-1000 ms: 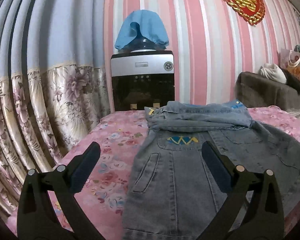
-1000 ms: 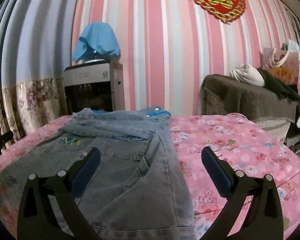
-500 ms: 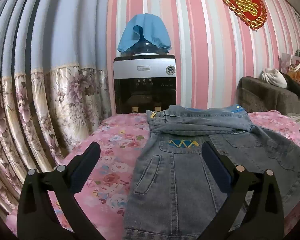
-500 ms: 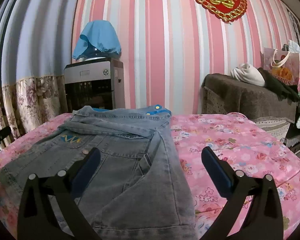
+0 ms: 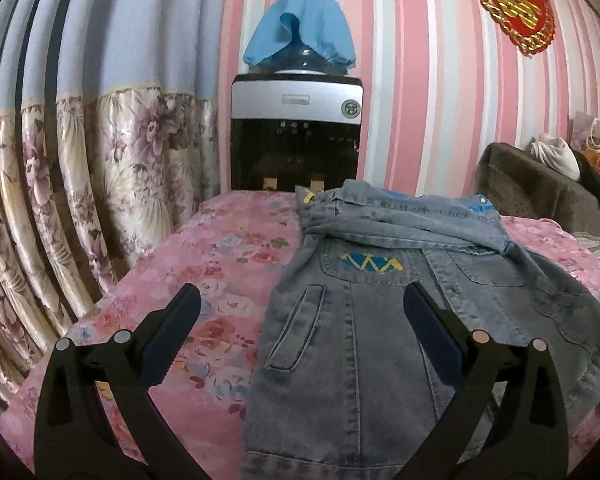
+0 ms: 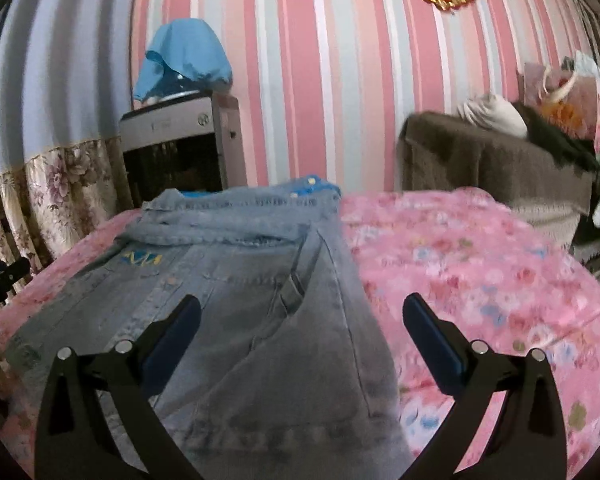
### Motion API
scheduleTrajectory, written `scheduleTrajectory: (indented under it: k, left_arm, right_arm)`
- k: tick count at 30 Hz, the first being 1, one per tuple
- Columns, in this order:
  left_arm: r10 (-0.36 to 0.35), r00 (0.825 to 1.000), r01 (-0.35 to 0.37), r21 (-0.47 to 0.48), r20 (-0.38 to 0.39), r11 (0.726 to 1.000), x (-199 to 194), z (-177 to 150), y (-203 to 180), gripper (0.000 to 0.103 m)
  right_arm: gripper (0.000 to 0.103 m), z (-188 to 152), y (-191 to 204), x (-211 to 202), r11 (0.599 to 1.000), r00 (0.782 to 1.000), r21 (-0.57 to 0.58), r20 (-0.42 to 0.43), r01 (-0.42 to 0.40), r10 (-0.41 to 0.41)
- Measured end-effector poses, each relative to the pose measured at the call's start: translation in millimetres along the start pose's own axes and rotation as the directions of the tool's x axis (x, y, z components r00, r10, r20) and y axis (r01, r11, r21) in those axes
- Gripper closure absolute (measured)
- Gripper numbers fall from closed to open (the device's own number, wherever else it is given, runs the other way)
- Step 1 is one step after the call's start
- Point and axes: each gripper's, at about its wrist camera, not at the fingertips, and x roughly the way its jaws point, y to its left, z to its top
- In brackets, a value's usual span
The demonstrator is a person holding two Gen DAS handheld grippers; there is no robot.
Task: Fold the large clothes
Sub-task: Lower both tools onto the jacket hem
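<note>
A grey-blue denim jacket (image 5: 400, 312) lies on a pink floral cloth (image 5: 220, 264), sleeves folded across its top and a yellow-and-blue patch on the chest. My left gripper (image 5: 300, 316) is open and empty, held above the jacket's left near edge. In the right wrist view the jacket (image 6: 236, 304) fills the left half of the pink surface (image 6: 480, 272). My right gripper (image 6: 300, 316) is open and empty above the jacket's right near edge. The left gripper's tip (image 6: 4, 276) shows at the far left.
A water dispenser (image 5: 296, 136) with a blue-covered bottle stands behind the table against a striped wall. Floral curtains (image 5: 80, 184) hang at the left. A brown covered seat (image 6: 496, 168) with bags and clothes stands at the back right.
Both grippers have shifted slightly nearer and lower over the jacket, and the right view is blurred by motion. The jacket has not moved. Both grippers stay open.
</note>
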Motion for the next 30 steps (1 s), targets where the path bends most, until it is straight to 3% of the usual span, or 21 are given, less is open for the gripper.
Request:
scheduleTrajectory:
  k: [5, 8, 11, 17, 20, 26, 28, 30]
  left_arm:
    - [-0.022, 0.995, 0.016, -0.064, -0.098, 0.998, 14, -1, 12, 0.003]
    - [-0.044, 0.983, 0.022, -0.124, -0.179, 0.992, 26, -5, 22, 0.003]
    - [-0.072, 0.968, 0.028, -0.184, -0.239, 0.983, 29, -12, 32, 0.003]
    - [0.041, 0.943, -0.053, -0.028, -0.331, 0.998, 24, -23, 32, 0.003]
    - [0.024, 0.931, -0.017, 0.021, -0.364, 1.0, 21, -26, 32, 0.003]
    - [-0.103, 0.873, 0.125, 0.014, -0.477, 0.992, 37, -36, 25, 0.003]
    - [-0.14, 0.846, 0.163, 0.0, -0.515, 0.987, 42, -40, 20, 0.003]
    - [-0.113, 0.843, 0.159, 0.044, -0.526, 0.986, 42, -42, 12, 0.003]
  right_arm:
    - [0.002, -7, -7, 0, 0.998, 0.998, 0.055, -0.065, 0.025, -0.022]
    - [0.002, -12, -9, 7, 0.998, 0.989, 0.052, -0.147, -0.024, 0.031]
    - [0.002, -14, -9, 8, 0.999, 0.985, 0.028, -0.167, -0.037, 0.041]
    - [0.002, -17, -11, 13, 0.998, 0.975, -0.03, -0.218, -0.06, 0.052]
    - [0.003, -17, -17, 15, 0.997, 0.97, 0.004, -0.233, -0.074, 0.073]
    - [0.01, -21, -24, 19, 0.998, 0.957, 0.035, -0.283, -0.056, 0.064]
    - [0.01, -24, -26, 20, 0.998, 0.949, 0.043, -0.307, -0.056, 0.066]
    - [0.01, -25, -29, 21, 0.997, 0.945, 0.052, -0.318, -0.057, 0.07]
